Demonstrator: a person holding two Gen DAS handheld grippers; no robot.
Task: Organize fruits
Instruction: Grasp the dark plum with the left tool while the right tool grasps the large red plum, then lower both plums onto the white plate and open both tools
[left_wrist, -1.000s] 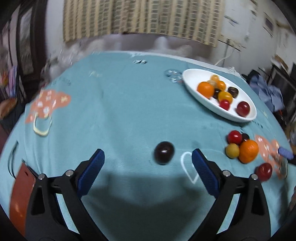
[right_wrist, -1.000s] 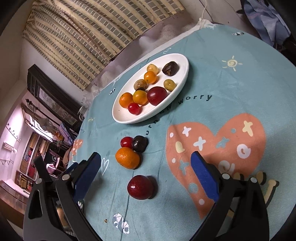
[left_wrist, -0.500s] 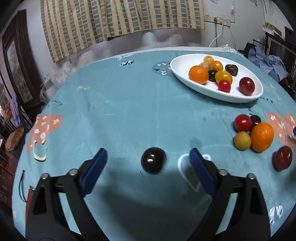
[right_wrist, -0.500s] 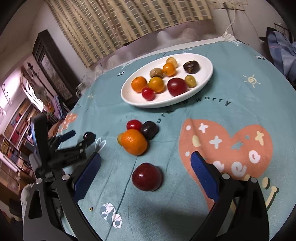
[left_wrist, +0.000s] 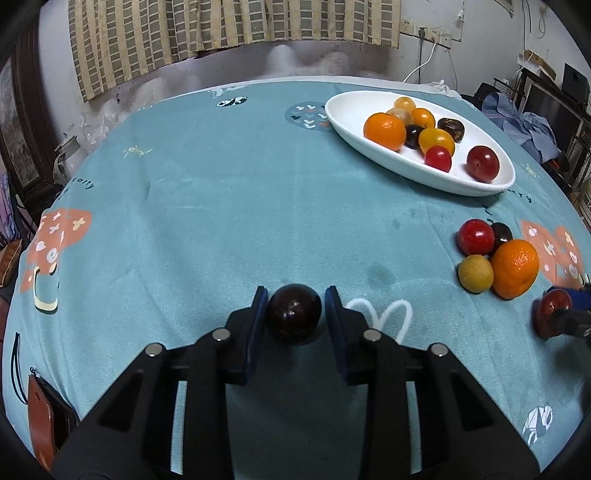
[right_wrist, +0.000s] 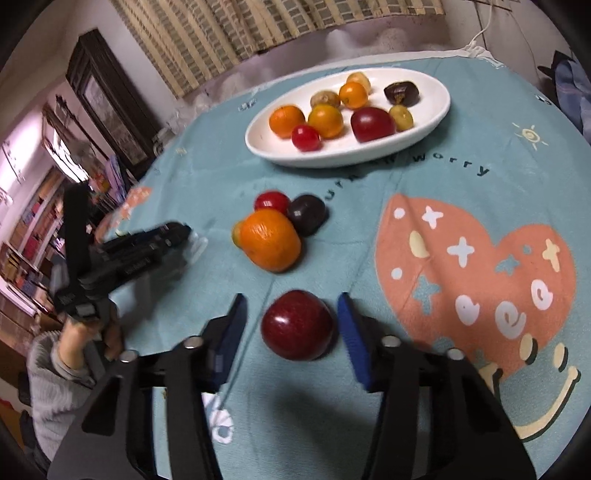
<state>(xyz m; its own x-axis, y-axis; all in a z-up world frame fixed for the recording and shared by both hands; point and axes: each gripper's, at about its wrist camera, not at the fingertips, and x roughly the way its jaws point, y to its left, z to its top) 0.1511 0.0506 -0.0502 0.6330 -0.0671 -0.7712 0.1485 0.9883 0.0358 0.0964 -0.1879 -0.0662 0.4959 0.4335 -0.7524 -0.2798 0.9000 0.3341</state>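
My left gripper (left_wrist: 294, 309) is shut on a dark plum (left_wrist: 293, 313) that rests on the teal tablecloth. My right gripper (right_wrist: 293, 325) is partly closed around a red plum (right_wrist: 297, 324) on the cloth, with small gaps at both pads. A white oval plate (left_wrist: 373, 147) at the back right holds several fruits. A loose cluster sits between: an orange (right_wrist: 269, 240), a red tomato (right_wrist: 271, 201), a dark plum (right_wrist: 306, 214) and a yellow fruit (left_wrist: 475, 273).
The round table is covered by a teal cloth (left_wrist: 229, 177) with an orange heart print (right_wrist: 476, 273). A brown wallet (left_wrist: 40, 421) lies at the near left edge. Curtains, a cabinet and clutter surround the table.
My left gripper moved forward and closed on the dark plum. My right gripper moved down and forward around the red plum and its fingers narrowed.
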